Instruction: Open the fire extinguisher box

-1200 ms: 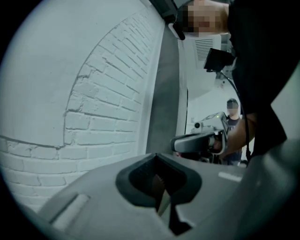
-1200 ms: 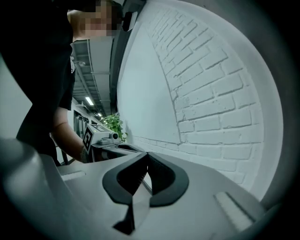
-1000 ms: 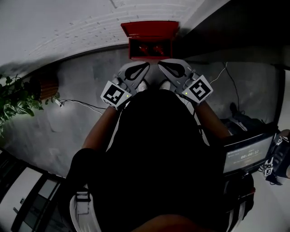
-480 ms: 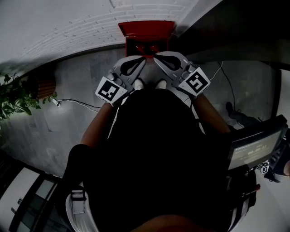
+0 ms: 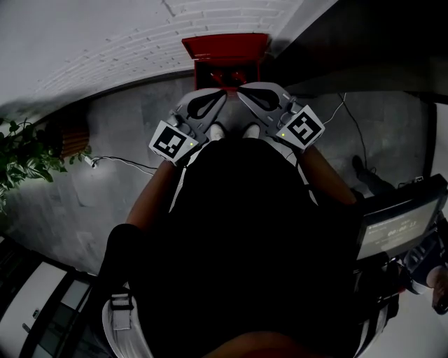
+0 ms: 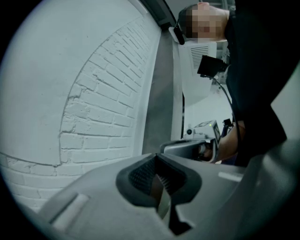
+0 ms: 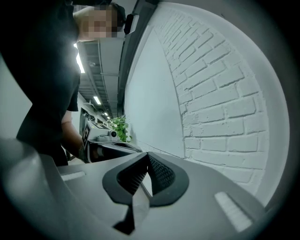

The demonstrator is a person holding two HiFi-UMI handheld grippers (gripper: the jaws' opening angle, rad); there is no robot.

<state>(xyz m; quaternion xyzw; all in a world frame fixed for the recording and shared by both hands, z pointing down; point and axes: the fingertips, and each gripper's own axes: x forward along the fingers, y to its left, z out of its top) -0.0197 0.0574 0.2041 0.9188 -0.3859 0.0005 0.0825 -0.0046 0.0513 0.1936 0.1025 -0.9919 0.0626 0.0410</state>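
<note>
While held level, tips nearly meeting: left gripper [image 5: 221, 95] and right gripper [image 5: 241, 93], jaws of each pressed together, nothing between. Just beyond tips, red fire extinguisher box [image 5: 225, 45] against white brick wall [image 5: 224, 15], interior showing.

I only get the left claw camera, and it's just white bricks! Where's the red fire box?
Observer: The head view shows the red fire extinguisher box against the brick wall, just past the tip of the left claw.
Operator: Is it open?
Observer: It looks open: the lid seems raised and red shapes show inside.
Operator: Is my other claw holding anything?
Observer: No. The right gripper view shows the right claw shut, with nothing in it.
</note>
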